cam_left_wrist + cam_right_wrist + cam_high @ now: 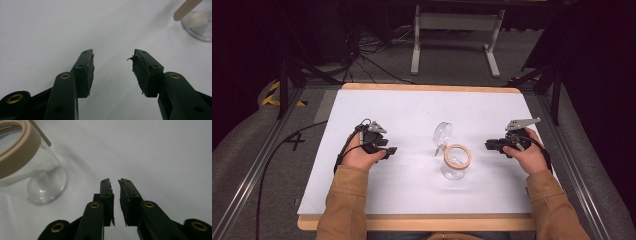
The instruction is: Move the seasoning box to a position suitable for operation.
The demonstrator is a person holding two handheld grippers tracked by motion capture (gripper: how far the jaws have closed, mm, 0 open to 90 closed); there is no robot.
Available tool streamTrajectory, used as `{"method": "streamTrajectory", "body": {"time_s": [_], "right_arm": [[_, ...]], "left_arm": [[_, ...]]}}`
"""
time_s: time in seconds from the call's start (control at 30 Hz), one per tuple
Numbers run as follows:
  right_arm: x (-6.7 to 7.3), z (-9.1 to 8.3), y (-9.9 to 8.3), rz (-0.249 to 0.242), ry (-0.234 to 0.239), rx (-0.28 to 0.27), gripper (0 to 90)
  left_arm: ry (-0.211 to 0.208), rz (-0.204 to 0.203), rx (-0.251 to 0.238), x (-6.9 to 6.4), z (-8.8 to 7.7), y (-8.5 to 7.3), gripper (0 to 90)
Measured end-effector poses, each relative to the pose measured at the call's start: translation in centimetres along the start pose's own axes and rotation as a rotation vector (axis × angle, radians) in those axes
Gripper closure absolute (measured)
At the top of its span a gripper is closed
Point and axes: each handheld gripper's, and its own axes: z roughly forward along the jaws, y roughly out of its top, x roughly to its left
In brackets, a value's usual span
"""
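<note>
A clear glass jar [455, 165] with a tan wooden rim [457, 156] stands in the middle of the white table top [412, 107]. Its round glass lid [443, 133] tilts up behind it. My left gripper [391, 150] rests left of the jar, open, with nothing between its jaws [113, 56]; the jar's base [200, 27] shows at upper right of the left gripper view. My right gripper [488, 145] lies right of the jar, pointing at it, its jaws almost together and holding nothing [114, 181]. The jar [42, 182] is close at left in the right gripper view.
The white sheet lies on a wooden board [422, 221] whose edge shows at front and back. Metal frame rails [252, 170] run along both sides. A white stand [455, 30] and loose cables [362, 55] are on the floor beyond the table.
</note>
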Motion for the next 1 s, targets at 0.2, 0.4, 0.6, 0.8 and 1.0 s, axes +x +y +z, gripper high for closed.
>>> {"method": "streamTrajectory", "body": {"time_s": [0.2, 0.4, 0.6, 0.8, 1.0], "right_arm": [[0.8, -1.1, 0.5, -0.043, 0.066, -0.064, 90.0], [1.4, -1.0, 0.9, -0.060, 0.088, -0.067, 90.0], [2.8, 0.6, 1.3, -0.080, 0.139, -0.066, 90.0], [4.0, 2.6, 1.3, -0.110, 0.175, -0.040, 90.0], [4.7, 3.4, 1.3, -0.132, 0.181, -0.018, 90.0]], "left_arm": [[-0.020, 0.038, -0.005, -1.2, -0.5, 0.9, 42.9], [-0.034, 0.062, -0.027, -2.1, -1.4, 1.5, 35.2], [-0.064, 0.058, -0.056, -3.2, -1.9, 2.0, 32.6], [-0.069, 0.074, -0.058, -3.7, -2.2, 2.2, 31.6], [-0.065, 0.076, -0.053, -3.9, -2.3, 2.3, 31.4]]}}
